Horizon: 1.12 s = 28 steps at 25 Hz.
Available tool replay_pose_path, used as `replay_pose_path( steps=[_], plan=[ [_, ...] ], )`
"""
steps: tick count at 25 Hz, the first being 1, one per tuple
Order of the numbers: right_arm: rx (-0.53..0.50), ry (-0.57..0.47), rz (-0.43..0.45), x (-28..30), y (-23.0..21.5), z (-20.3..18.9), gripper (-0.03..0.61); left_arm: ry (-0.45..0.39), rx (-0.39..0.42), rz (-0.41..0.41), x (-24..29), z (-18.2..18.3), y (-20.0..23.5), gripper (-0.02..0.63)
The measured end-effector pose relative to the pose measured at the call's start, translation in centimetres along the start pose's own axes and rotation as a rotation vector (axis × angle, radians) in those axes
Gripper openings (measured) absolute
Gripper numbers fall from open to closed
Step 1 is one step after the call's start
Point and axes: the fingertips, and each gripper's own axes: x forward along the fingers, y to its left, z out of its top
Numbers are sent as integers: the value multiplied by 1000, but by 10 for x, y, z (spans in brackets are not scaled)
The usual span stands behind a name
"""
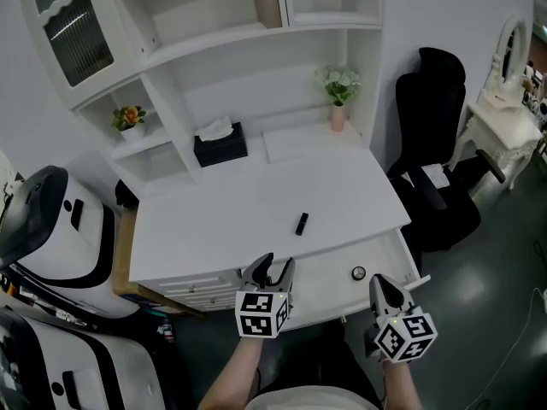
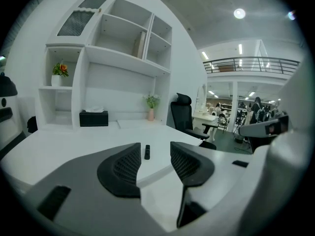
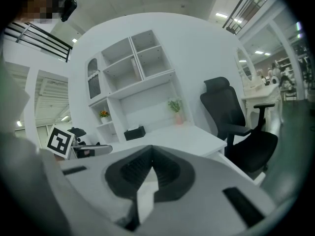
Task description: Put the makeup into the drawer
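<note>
At the centre of the frame in the head view, a black makeup stick (image 1: 301, 223) lies alone on the white desk (image 1: 214, 229), a little back from the front edge. Just below it the drawer (image 1: 329, 287) stands pulled out, with a small round thing (image 1: 359, 272) lying towards its right end.

The left claw (image 1: 279, 264) hangs over the drawer's left part at lower centre, jaws apart and holding nothing; in its own view the stick (image 2: 146, 152) shows in the gap between them, well beyond the tips. The right claw (image 1: 381, 284) sits at lower right, by the drawer's right corner, its jaws closed tip to tip on nothing.

A black tissue box (image 1: 220, 145) stands at the back of the desk, upper centre. A black chair (image 1: 440, 190) stands at the right.
</note>
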Motion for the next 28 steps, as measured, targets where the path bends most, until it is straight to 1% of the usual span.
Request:
replay_pose_path(
  steps=[6, 17, 23, 28],
  plan=[
    [2, -6, 13, 16, -6, 10, 3, 9, 5, 9, 20, 4, 4, 179],
    [16, 14, 37, 52, -37, 19, 3, 53, 20, 25, 73, 7, 6, 183],
    [33, 37, 49, 68, -53, 20, 3, 103, 27, 44, 105, -1, 9, 184],
    [42, 54, 50, 78, -67, 20, 3, 168, 44, 58, 133, -17, 16, 184]
  ],
)
